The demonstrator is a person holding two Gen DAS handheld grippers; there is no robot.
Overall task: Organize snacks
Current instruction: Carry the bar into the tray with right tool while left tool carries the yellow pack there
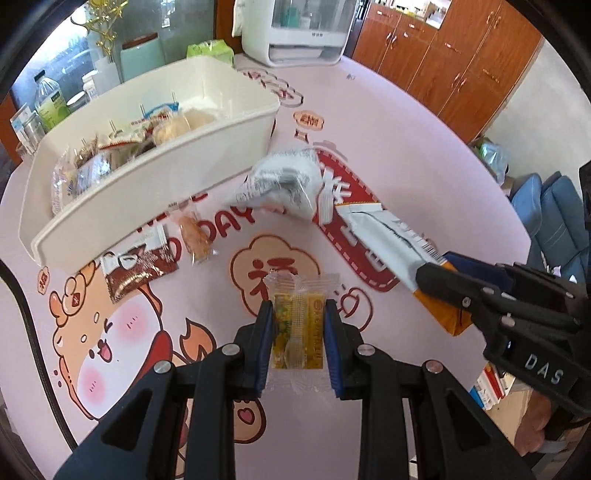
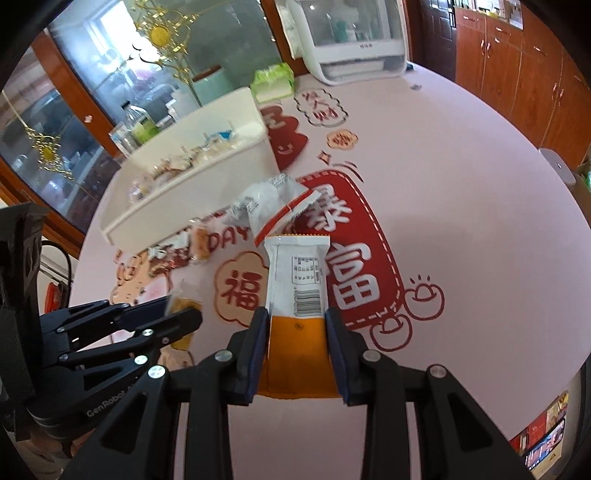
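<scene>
My left gripper (image 1: 298,314) is shut on a small yellow snack packet (image 1: 297,325) in clear wrap, held above the pink table mat. My right gripper (image 2: 297,317) is shut on a long white-and-orange snack packet (image 2: 297,291), also lifted off the mat. In the left wrist view the right gripper (image 1: 439,278) and its white-and-orange packet (image 1: 384,236) show at the right. In the right wrist view the left gripper (image 2: 177,314) shows at the lower left. A white storage box (image 1: 166,162) with several wrapped snacks inside stands at the upper left.
A crumpled white packet (image 1: 284,181), a small orange cracker packet (image 1: 194,236) and a brown packet (image 1: 136,269) lie on the mat (image 1: 424,122) by the box. A white appliance (image 1: 299,33), a green tissue pack (image 1: 210,51) and bottles stand at the table's far edge.
</scene>
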